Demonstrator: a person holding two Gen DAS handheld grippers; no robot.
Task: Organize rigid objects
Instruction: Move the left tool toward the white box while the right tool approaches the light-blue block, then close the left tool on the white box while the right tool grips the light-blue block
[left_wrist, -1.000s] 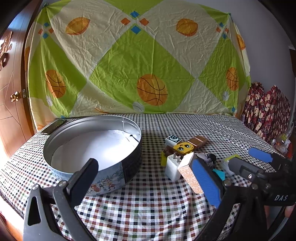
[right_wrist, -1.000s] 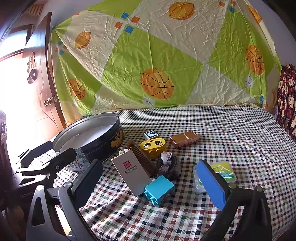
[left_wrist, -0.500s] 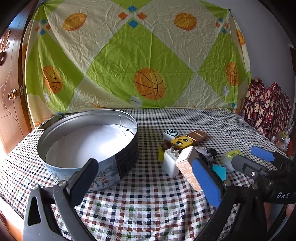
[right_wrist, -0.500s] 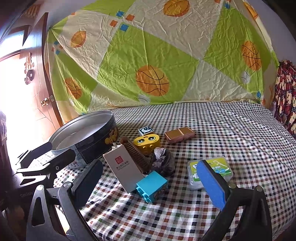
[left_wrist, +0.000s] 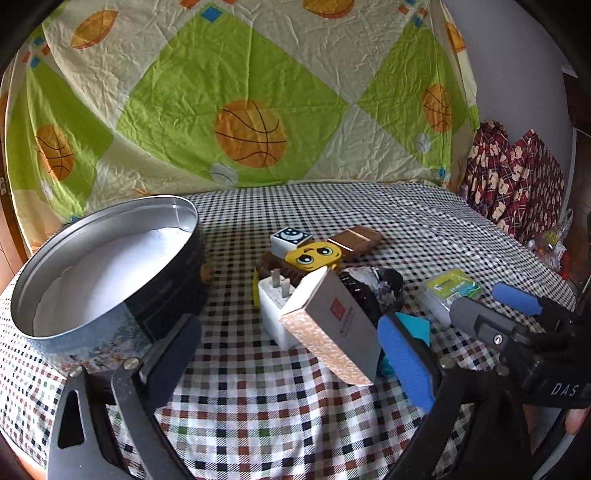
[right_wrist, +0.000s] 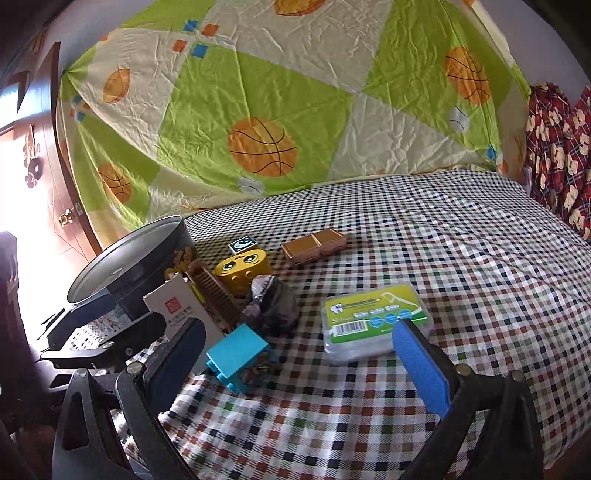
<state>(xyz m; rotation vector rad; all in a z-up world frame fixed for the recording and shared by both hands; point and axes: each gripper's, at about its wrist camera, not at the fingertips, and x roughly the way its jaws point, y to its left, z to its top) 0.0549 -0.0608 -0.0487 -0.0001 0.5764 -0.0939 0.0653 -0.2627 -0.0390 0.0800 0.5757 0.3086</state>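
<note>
A pile of small things lies on the checkered cloth: a white charger plug (left_wrist: 275, 314), a beige box (left_wrist: 332, 328), a yellow face block (left_wrist: 314, 254), a white cube (left_wrist: 290, 236), a rose-gold case (left_wrist: 354, 238) and a blue block (right_wrist: 236, 350). My left gripper (left_wrist: 290, 360) hovers just short of the plug and box. Its jaws are closing, and the pads touch nothing. My right gripper (right_wrist: 299, 362) is open, with the blue block ahead of its dark finger. A green floss box (right_wrist: 373, 317) sits by its blue pad (right_wrist: 421, 369).
An open round tin (left_wrist: 162, 306) with a white bottom stands left of the pile. A brown comb (right_wrist: 218, 295) and a dark crumpled wrapper (right_wrist: 273, 306) lie among the objects. A basketball-print sheet hangs behind, with red patterned fabric (left_wrist: 517, 184) at the right.
Both grippers have moved forward and down toward the pile, which now looks larger and closer. The left gripper's fingers stand slightly nearer each other. Nothing on the cloth has shifted.
</note>
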